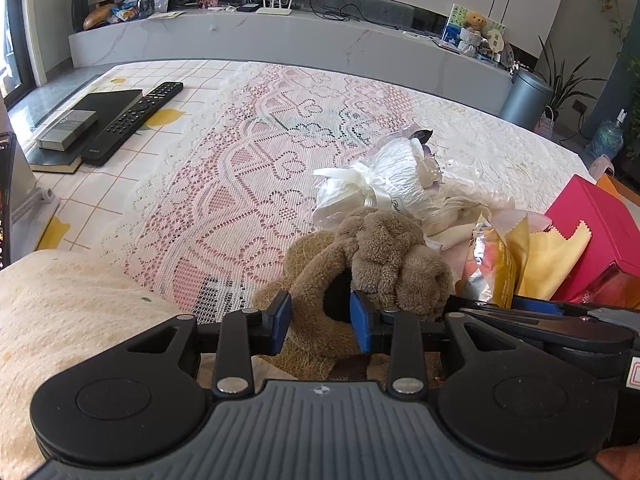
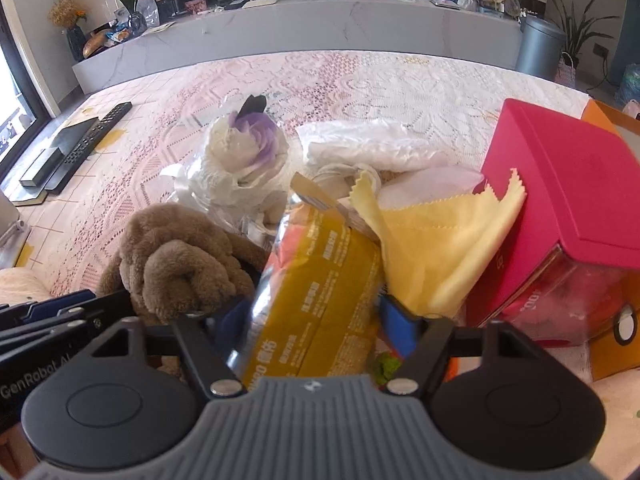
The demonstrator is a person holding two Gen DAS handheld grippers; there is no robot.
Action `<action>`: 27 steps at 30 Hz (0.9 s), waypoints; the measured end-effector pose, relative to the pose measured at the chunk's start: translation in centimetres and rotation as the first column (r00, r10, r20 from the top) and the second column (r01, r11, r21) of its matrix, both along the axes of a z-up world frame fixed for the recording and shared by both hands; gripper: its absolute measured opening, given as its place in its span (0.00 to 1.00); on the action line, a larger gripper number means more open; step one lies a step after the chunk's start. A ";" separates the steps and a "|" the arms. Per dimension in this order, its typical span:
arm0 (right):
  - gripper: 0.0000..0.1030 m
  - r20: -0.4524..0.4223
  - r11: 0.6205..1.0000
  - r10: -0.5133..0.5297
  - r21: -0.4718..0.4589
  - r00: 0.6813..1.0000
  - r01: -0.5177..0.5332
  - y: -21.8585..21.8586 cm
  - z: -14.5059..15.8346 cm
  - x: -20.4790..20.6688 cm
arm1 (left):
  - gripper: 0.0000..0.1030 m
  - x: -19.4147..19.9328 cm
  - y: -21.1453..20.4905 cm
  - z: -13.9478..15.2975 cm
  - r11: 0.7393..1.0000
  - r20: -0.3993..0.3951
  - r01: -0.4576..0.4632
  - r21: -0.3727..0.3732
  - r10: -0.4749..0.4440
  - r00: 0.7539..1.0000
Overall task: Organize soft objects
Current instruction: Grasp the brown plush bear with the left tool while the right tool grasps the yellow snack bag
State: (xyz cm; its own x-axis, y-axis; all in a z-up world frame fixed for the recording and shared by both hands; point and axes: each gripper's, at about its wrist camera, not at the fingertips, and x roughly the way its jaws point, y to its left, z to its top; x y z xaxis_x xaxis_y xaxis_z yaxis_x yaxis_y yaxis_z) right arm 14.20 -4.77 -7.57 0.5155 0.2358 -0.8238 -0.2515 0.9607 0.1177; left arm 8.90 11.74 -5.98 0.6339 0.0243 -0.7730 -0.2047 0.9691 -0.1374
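The left gripper [image 1: 320, 322] is clenched on the brown plush toy [image 1: 384, 256], which lies on the lace tablecloth [image 1: 224, 184] just left of the yellow packet [image 2: 316, 296]. The right gripper [image 2: 316, 320] grasps that packet. Behind the plush sits a wrapped white bouquet [image 1: 384, 176]; right of the packet a yellow cloth [image 2: 436, 248] leans on a pink box [image 2: 568, 184].

A long marble-look media console [image 1: 280, 36] runs along the pale back wall, carrying a white router [image 1: 274, 4] and potted plants; daylight enters through a window [image 1: 8, 40] at left.
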 end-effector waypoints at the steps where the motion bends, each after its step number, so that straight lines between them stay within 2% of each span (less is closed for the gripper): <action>1: 0.56 0.002 1.000 0.003 0.001 1.000 -0.003 -0.1 0.1 -0.1 | 0.39 0.0 0.0 0.0 1.000 0.002 0.000 -0.002 0.000 1.000; 5: 0.48 -0.007 0.999 0.015 0.029 1.000 -0.015 -0.7 0.7 -0.5 | 0.40 -0.4 0.0 0.3 1.000 0.028 0.014 -0.009 -0.013 1.000; 7: 0.46 -0.019 0.998 0.027 0.063 0.999 -0.026 -1.1 1.3 -0.8 | 0.48 -0.7 0.0 0.7 0.999 0.053 0.038 -0.026 -0.037 0.998; 9: 0.46 -0.026 0.993 0.053 0.108 0.998 -0.050 -1.5 1.9 -1.2 | 0.62 -0.9 0.0 1.1 0.997 0.077 0.068 -0.044 -0.064 0.995; 13: 0.46 -0.057 0.994 0.065 0.095 0.996 -0.059 -1.8 1.5 -0.6 | 0.68 -0.1 -0.4 1.6 0.996 0.085 0.092 -0.013 -0.091 0.992; 16: 0.47 -0.083 0.992 0.056 0.115 0.995 -0.046 -2.5 1.0 0.0 | 0.80 1.3 -0.6 1.5 0.993 0.072 0.116 0.004 -0.116 0.991; 20: 0.48 -0.081 0.993 0.067 0.108 0.995 -0.058 -2.4 0.9 0.0 | 0.87 2.9 -0.9 0.5 0.990 0.061 0.133 -0.038 -0.131 0.990; 23: 0.50 -0.082 0.992 0.068 0.114 0.994 -0.059 -2.5 0.6 0.1 | 0.89 3.6 -0.8 -0.6 0.985 0.051 0.135 -0.105 -0.131 0.990; 26: 0.51 -0.083 0.992 0.069 0.115 0.994 -0.059 -2.4 0.4 0.1 | 0.89 4.2 -1.4 -1.7 0.982 0.007 0.146 -0.120 -0.146 0.989; 27: 0.51 -0.079 0.992 0.072 0.112 0.994 -0.063 -2.3 0.3 0.1 | 0.85 4.3 -1.5 -1.8 0.980 0.005 0.151 -0.126 -0.151 0.988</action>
State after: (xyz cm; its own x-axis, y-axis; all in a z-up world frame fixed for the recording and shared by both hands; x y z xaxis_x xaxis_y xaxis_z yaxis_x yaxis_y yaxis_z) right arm 14.27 -7.10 -7.23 0.4262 0.3585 -0.8306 -0.3006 0.9221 0.2438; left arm 13.23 10.23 -7.82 0.6194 -0.1691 -0.7667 -0.0582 0.9639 -0.2596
